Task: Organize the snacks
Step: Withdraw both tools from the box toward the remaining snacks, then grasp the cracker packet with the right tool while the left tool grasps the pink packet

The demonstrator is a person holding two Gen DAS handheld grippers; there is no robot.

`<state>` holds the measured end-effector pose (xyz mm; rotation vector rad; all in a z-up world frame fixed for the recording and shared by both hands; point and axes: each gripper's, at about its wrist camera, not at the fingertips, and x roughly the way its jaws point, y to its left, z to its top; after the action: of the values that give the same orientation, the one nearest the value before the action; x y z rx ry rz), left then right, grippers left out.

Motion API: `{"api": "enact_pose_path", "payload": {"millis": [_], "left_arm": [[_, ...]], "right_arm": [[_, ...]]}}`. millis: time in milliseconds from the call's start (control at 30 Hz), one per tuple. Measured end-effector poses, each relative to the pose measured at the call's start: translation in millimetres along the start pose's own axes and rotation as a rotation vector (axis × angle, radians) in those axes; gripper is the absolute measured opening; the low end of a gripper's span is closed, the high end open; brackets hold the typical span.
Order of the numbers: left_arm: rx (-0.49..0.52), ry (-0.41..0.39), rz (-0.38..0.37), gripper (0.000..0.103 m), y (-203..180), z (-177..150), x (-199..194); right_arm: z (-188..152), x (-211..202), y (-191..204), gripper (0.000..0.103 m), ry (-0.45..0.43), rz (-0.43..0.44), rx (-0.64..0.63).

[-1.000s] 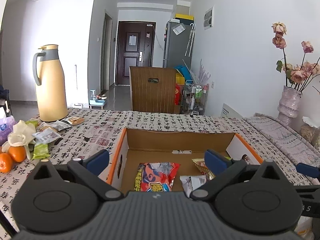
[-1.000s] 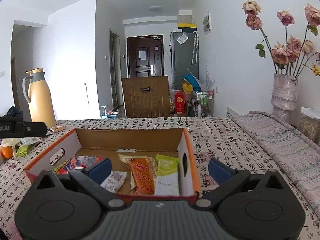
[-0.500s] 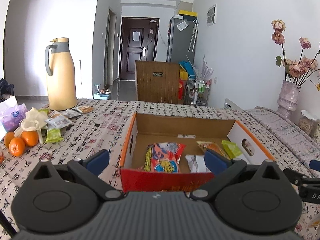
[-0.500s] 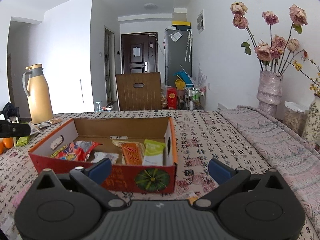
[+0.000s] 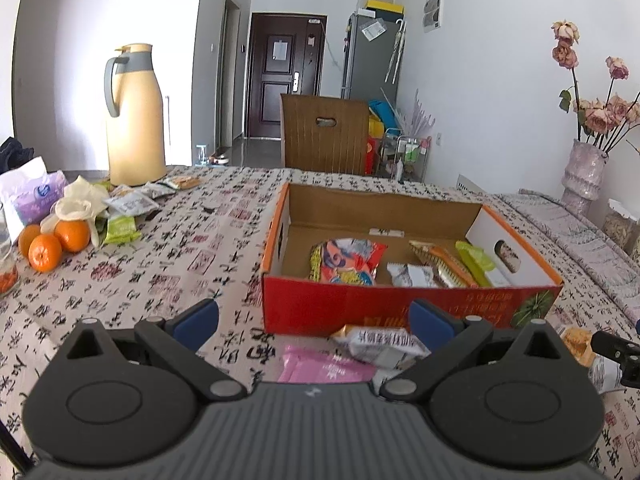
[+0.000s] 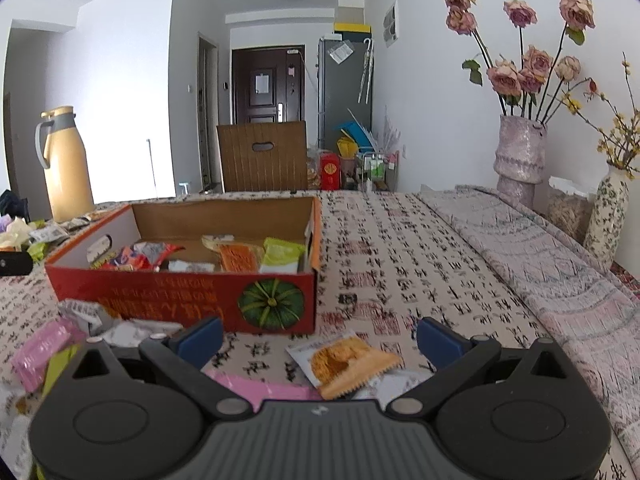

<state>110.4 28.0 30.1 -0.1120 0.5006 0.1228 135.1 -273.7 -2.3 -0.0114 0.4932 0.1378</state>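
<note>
A red cardboard box (image 5: 400, 308) (image 6: 180, 296) stands on the patterned tablecloth with several snack packets inside, among them a colourful bag (image 5: 346, 260), an orange packet (image 6: 238, 258) and a green one (image 6: 282, 254). Loose packets lie on the table before the box: a pink packet (image 5: 320, 366), a silver packet (image 5: 380, 342) and a white-and-orange biscuit packet (image 6: 344, 362). My left gripper (image 5: 314, 322) is open above the pink and silver packets. My right gripper (image 6: 320, 338) is open over the biscuit packet. Both hold nothing.
A yellow thermos jug (image 5: 136, 116), oranges (image 5: 52, 240), a tissue pack (image 5: 30, 196) and more snack packets (image 5: 128, 208) sit at the left. Vases of dried roses (image 6: 520, 160) stand at the right. A wooden chair (image 5: 324, 136) is behind the table.
Both grippers have drawn back from over the box toward the table's near side. The box's red front and the loose packets before it have come into view.
</note>
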Motion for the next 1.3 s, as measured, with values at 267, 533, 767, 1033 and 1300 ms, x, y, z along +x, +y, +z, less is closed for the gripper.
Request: {"api": "enact_pose_path", "payload": {"millis": [267,533,767,1033,1300], "left_arm": [[0.001,0.018,-0.002,0.103,5.9,-10.6,-1.7],[0.000,0.030,0.005,0.103,4.1,-13.1,-0.6],[0.000,0.037,0.018,0.103,4.2,-13.6,-0.1],[0.004,0.042,0.022,0.103,3.2,-13.9,0.9],[0.003,0.051,0.017,0.103,1.0,-15.3,2.9]], "right_arm": [[-15.8,7.0,-15.7,0.103,0.056,-0.013,0.003],[-6.3,36.8,-22.3,0.103,0.112,-0.019,-0.074],[5.8,71.9,-10.9,0.096,0.179,0.020,-0.177],[0.7,92.9,-5.5,0.069,0.239,0.057,-0.192],[-2.5,88.1,-7.8,0.050,0.229,0.102,-0.170]]}}
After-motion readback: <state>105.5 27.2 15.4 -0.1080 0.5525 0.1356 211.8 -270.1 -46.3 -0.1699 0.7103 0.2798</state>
